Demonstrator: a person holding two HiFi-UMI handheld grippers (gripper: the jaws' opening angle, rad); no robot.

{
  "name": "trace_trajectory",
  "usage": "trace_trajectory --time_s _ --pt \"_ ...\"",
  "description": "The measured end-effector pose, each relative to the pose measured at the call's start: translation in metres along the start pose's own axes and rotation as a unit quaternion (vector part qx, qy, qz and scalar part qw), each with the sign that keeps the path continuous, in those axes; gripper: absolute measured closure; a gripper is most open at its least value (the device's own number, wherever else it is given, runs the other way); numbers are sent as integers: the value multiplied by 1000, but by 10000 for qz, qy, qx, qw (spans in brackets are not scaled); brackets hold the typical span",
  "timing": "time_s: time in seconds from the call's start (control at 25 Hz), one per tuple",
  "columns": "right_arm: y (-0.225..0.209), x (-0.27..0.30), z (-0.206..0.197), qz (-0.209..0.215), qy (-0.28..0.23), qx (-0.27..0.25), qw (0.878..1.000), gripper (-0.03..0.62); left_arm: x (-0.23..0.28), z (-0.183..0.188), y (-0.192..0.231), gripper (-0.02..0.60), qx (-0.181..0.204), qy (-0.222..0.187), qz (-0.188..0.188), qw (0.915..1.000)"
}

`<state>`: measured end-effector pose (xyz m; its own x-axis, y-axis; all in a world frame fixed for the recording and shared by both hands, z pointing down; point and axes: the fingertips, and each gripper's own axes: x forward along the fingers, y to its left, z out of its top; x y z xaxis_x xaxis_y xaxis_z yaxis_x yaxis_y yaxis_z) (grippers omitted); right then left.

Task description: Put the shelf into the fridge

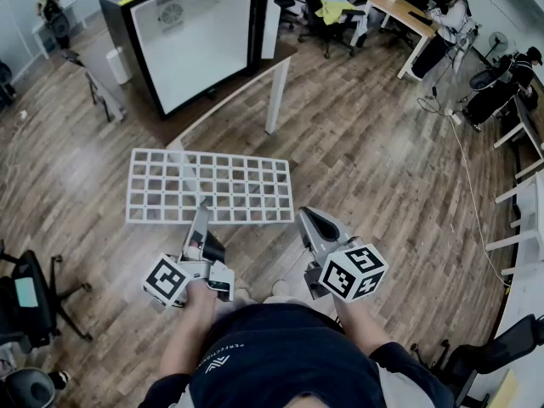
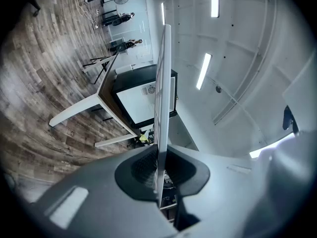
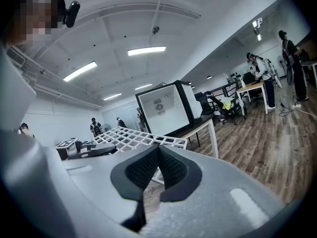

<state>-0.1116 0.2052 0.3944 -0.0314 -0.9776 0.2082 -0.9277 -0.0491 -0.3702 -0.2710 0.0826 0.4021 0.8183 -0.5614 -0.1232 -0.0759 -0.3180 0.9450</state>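
Observation:
A white wire-grid shelf [image 1: 211,187] is held flat in the air in front of me in the head view. My left gripper [image 1: 201,207] is shut on its near edge; the left gripper view shows the shelf [image 2: 162,83] edge-on, pinched between the pads. My right gripper [image 1: 308,218] hangs to the right of the shelf, shut and empty; its pads [image 3: 171,168] meet with nothing between them, and the shelf [image 3: 138,138] lies to its left. The black fridge [image 1: 191,36] with a white door stands on a table ahead, also visible as the fridge [image 3: 166,108] in the right gripper view.
The fridge rests on a dark-topped table with white legs [image 1: 276,92]. Office chairs [image 1: 34,300] stand at my left and lower right. Desks, chairs and people [image 1: 446,15] fill the far right. Wooden floor [image 1: 382,168] spreads between.

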Motion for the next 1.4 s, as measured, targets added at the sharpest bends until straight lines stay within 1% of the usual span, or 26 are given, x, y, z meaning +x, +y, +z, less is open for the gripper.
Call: trace_trajectory --time_s 0.16,0.36,0.76,1.0,1.2,1.4 --pt "-5 1 2 -13 -1 -5 10000 592 4 -3 -3 535 12 4 -20 10000" --pt "-10 1 4 140 -87 99 9998 592 11 -9 -6 535 27 -9 -46 10000" --pt "-32 5 7 259 79 -75 9996 592 30 -22 -9 535 95 -114 13 9999" --pt "-50 4 12 461 142 -211 9986 592 48 -36 -11 535 148 -180 46 9997" --pt "-64 1 14 667 204 -234 9973 592 59 -49 -12 535 184 -252 68 9995" --pt "-74 2 9 780 316 -221 9962 592 64 -54 -14 535 199 -383 129 9990"
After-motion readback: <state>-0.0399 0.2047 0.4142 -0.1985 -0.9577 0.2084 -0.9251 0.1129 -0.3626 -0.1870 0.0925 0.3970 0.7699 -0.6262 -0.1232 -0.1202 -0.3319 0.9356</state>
